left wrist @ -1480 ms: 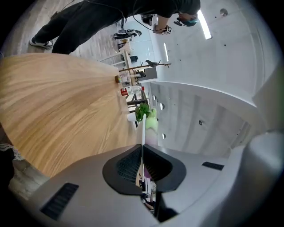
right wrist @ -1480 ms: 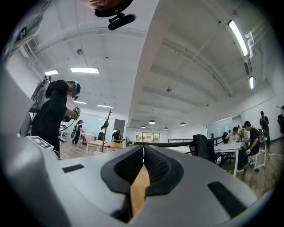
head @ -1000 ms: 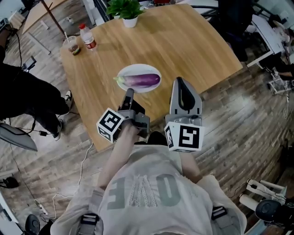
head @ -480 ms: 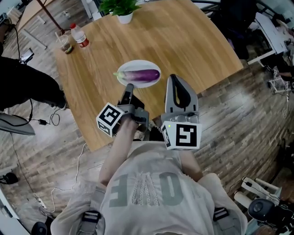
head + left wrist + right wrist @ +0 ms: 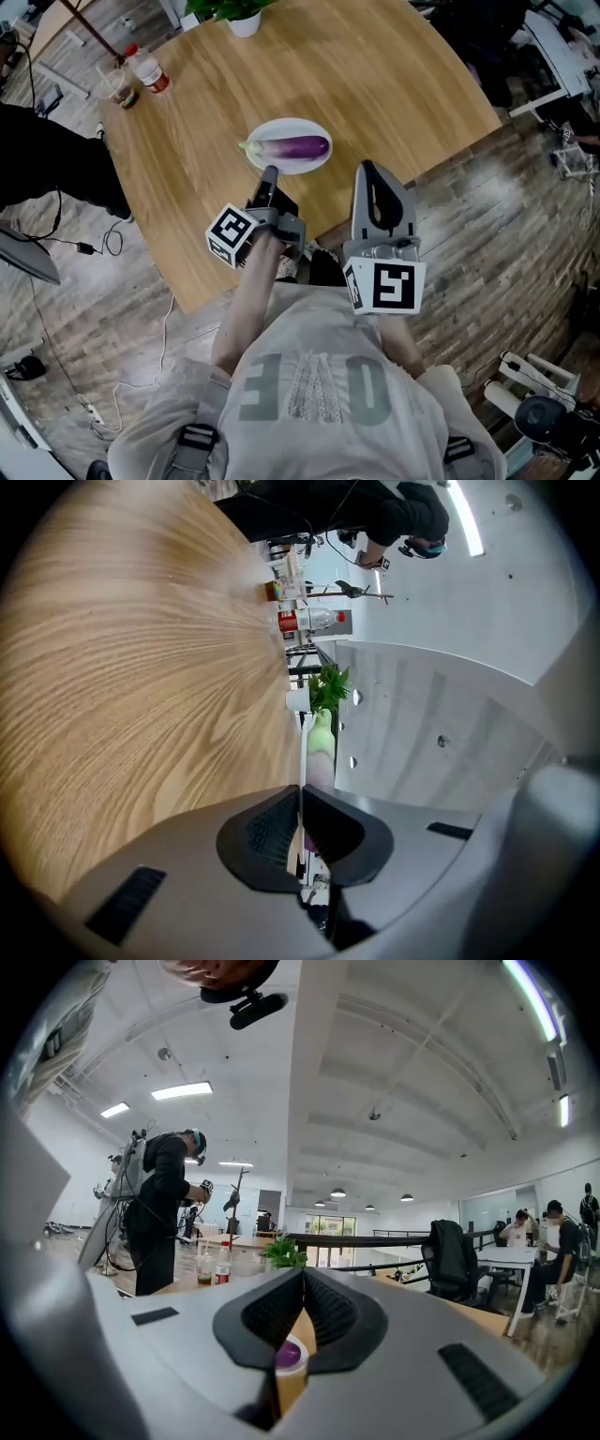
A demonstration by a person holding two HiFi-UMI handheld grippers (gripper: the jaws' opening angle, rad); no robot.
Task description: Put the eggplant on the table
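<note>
1. The eggplant (image 5: pixel 298 147) lay lengthwise on the white plate (image 5: pixel 302 166), its stem end pointing left. The plate stood on the counter (image 5: pixel 375 75), close to the near edge. Neither had shifted on the counter since one second before.
2. The left gripper (image 5: pixel 270 172) had its jaws closed together, with nothing held. Its tip sat just beside the plate's near rim, clear of the eggplant, much as before.
3. The right gripper (image 5: pixel 369 167) also had its jaws meeting at the tips and was empty. It was over the counter's near edge, to the right of the plate.
4. The head view had shifted. The bottle (image 5: pixel 148 69) and cup (image 5: pixel 119 89) at the far left corner appeared nearer the picture's upper left. The potted plant (image 5: pixel 230 11) at the far edge was now partly cut off.
</note>
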